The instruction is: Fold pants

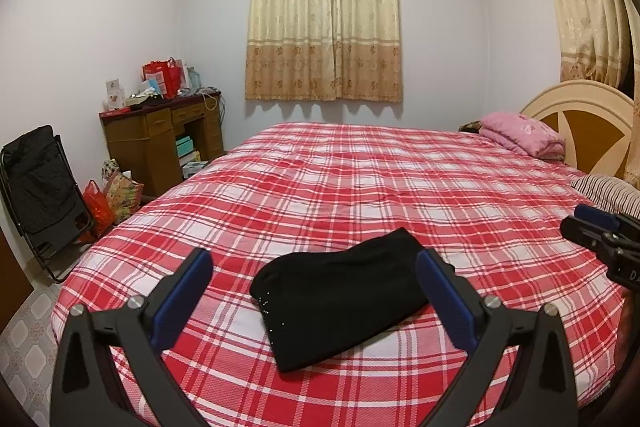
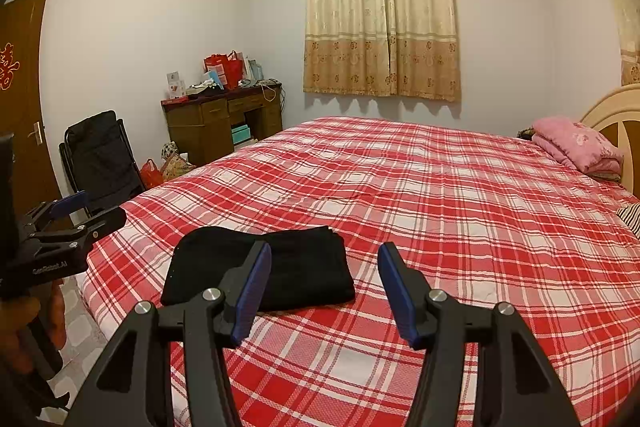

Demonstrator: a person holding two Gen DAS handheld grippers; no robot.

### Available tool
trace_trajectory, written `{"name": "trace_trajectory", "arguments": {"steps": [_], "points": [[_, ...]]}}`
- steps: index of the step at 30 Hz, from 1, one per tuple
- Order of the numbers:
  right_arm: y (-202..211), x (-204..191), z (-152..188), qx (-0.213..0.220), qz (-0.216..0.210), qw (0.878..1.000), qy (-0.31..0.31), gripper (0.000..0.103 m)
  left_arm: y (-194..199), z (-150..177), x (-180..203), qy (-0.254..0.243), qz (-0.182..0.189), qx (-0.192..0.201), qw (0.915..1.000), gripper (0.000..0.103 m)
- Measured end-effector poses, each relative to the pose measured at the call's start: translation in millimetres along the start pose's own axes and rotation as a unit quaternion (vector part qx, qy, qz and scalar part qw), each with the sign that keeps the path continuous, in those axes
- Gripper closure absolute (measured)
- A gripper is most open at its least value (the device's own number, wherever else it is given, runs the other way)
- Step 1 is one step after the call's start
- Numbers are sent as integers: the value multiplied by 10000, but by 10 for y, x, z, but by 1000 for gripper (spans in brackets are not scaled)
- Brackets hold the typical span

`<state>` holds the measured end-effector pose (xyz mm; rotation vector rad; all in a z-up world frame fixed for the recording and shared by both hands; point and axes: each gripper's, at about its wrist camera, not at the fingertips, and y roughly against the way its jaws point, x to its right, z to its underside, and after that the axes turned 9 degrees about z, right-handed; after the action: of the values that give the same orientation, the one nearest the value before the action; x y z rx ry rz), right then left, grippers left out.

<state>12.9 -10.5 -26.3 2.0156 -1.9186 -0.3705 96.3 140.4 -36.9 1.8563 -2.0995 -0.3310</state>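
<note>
The black pants [image 1: 340,299] lie folded into a compact rectangle on the red plaid bed [image 1: 360,179], near its front edge. My left gripper [image 1: 314,263] is open and empty, held above and just in front of the pants, its blue pads either side of them in view. My right gripper [image 2: 324,255] is open and empty too, held above the bed to the right of the pants [image 2: 280,267]. The right gripper shows at the right edge of the left wrist view [image 1: 600,231]. The left gripper shows at the left edge of the right wrist view [image 2: 68,223].
A pink folded blanket [image 1: 524,139] and a striped pillow [image 1: 612,191] lie by the headboard [image 1: 588,131] at right. A cluttered wooden desk [image 1: 168,139], bags [image 1: 112,199] and a black folding chair [image 1: 40,183] stand left of the bed. A door [image 2: 20,99] is at far left.
</note>
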Motion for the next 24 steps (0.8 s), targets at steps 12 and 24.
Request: {"name": "trace_trajectory", "arguments": {"steps": [12, 24], "points": [[42, -28, 10, 74, 46, 9999, 90, 46, 45, -36, -3, -72, -62, 65, 9999, 0], [55, -19, 25, 96, 73, 9999, 112, 46, 51, -48, 64, -218, -22, 141, 9997, 0]]}}
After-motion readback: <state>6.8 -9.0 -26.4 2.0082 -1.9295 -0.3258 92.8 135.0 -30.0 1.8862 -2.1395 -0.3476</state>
